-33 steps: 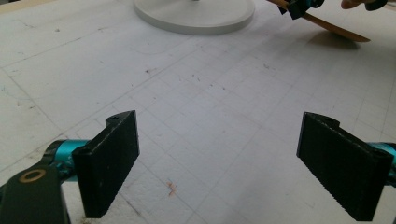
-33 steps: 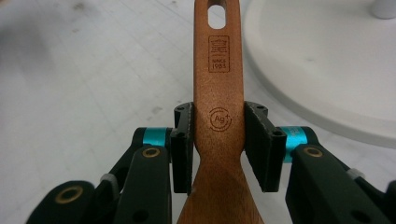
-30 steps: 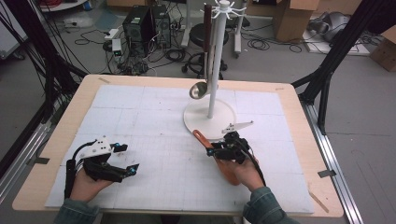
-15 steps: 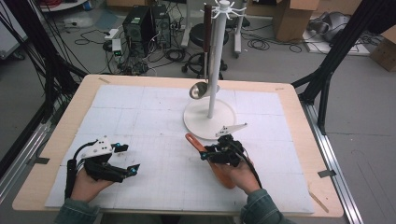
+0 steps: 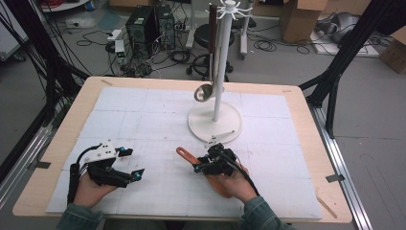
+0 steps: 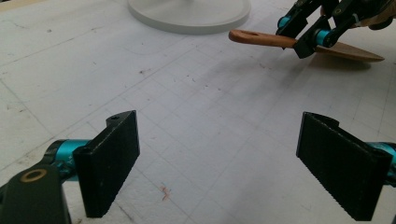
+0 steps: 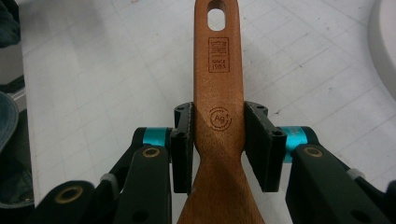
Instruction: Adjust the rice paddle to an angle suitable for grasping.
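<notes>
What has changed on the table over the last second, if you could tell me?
The right gripper, shut on the brown wooden spatula, carried it away from the white round stand base, toward the person and leftward. The left gripper stayed open and in place; the metal ladle hangs on the stand unchanged.

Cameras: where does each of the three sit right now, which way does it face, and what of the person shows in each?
High view: above the person's side, looking forward and down on the table; both forearms, left gripper and right gripper show.
Left gripper view: rides the left gripper, looking low across the mat between open jaws.
Right gripper view: rides the right gripper, looking along the wooden spatula it clamps.
Shared: spatula and white stand base appear in all three.
</notes>
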Motion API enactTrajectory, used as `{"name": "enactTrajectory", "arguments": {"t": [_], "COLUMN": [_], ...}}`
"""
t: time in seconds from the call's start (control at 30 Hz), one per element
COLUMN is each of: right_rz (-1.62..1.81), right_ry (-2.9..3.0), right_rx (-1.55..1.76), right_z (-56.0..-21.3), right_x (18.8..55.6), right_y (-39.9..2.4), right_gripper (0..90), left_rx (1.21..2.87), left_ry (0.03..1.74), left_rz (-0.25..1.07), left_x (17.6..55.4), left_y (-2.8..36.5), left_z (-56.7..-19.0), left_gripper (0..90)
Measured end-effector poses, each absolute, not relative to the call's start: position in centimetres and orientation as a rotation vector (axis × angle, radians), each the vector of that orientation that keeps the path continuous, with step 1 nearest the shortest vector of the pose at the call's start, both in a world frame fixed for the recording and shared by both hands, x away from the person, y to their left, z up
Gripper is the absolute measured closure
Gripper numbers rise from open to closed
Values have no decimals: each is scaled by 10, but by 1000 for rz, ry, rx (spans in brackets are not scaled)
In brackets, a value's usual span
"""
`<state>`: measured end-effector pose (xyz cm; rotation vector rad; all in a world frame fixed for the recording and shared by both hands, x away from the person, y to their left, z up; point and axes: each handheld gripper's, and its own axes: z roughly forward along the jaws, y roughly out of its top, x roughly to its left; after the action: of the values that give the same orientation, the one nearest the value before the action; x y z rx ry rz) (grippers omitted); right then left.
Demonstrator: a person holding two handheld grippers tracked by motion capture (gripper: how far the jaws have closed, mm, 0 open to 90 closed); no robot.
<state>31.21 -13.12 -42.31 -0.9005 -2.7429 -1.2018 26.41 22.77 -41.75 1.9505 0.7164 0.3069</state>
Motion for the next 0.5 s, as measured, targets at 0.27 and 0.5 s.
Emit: {"name": "enactTrajectory", "arguments": {"t": [0.27,0.5], "right_rz": [-1215,-1279], "right_ry": [-2728,-2698], "right_rx": [-918,-925], "right_z": [-423,-418], "right_x": [313,312], "right_y": [-133,-132], "right_gripper": [650,650], "left_rx": [1956,1959], "left_ry": [715,707], "left_rz": [305,295], "left_x": [264,263], "left_y": [227,222], "left_z": [-418,-418], "left_gripper": [140,148]}}
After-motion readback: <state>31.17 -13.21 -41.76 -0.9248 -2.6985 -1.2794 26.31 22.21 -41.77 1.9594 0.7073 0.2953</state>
